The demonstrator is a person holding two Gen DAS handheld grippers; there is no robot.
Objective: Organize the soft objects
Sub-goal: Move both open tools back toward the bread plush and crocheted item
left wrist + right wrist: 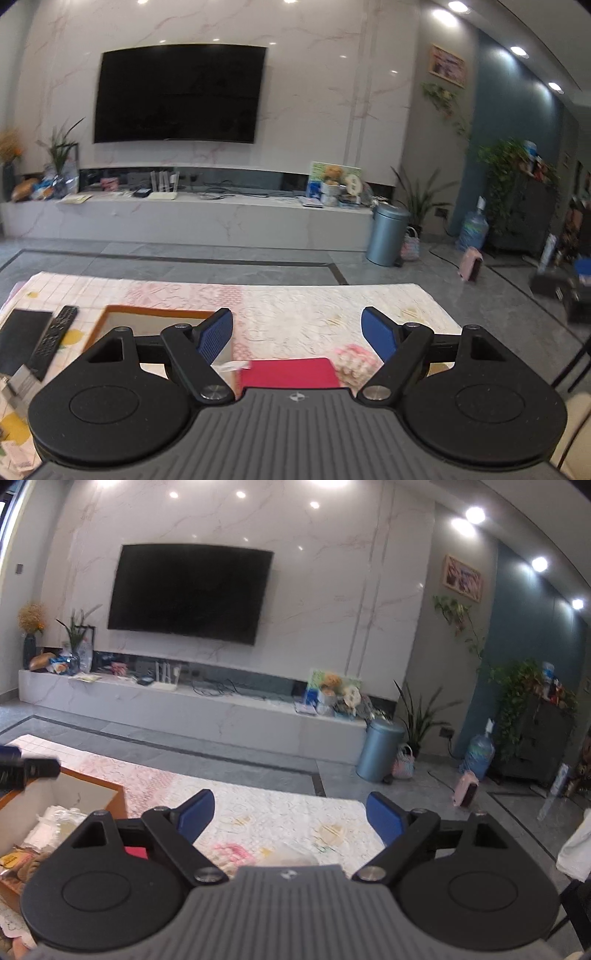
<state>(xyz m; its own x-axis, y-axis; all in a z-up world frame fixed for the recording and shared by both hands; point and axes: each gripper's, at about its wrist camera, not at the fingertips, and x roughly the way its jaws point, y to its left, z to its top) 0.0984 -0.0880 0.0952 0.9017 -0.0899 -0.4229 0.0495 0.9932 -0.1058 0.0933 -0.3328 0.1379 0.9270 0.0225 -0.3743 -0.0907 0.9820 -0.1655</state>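
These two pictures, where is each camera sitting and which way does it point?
Left wrist view: sits on the left gripper, looking forward over the table toward the TV; its two open blue fingers show, above a red pouch.
Right wrist view: sits on the right gripper, facing the same wall; open blue fingers show, and a box of soft items at left.
Shared: TV, bin, tablecloth, box.

Home living room: wall-mounted TV on marble wall, low media console with clutter, potted plants, framed picture, pedal bin, patterned tablecloth.
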